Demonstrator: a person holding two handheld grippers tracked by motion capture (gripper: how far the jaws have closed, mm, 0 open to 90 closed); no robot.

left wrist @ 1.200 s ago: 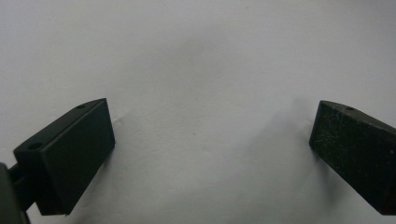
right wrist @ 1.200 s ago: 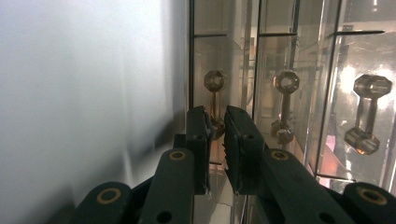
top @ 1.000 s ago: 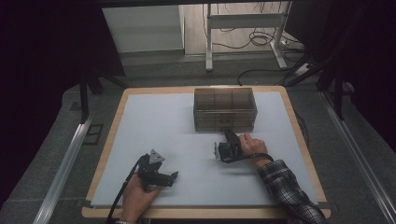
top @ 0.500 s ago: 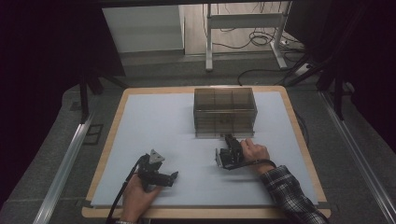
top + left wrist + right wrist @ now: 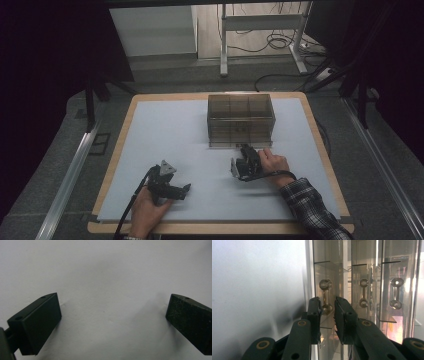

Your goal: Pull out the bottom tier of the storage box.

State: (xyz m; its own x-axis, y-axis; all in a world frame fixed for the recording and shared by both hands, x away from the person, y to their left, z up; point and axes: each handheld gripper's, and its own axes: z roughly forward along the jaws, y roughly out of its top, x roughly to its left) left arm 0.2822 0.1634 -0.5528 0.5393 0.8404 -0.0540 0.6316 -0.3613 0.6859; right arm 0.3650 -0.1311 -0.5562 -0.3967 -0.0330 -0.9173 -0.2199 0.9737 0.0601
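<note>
The left claw (image 5: 186, 188) is black, topped by a grey three-cornered plate (image 5: 166, 167), and a black cable (image 5: 131, 205) trails from it toward six o'clock. Its blocky jaws have small screw holes near their top edges. The right claw (image 5: 245, 150) is black too, with toothed inner faces and brass-ringed pivots. The right arm wears a dark plaid sleeve (image 5: 311, 210).
</note>
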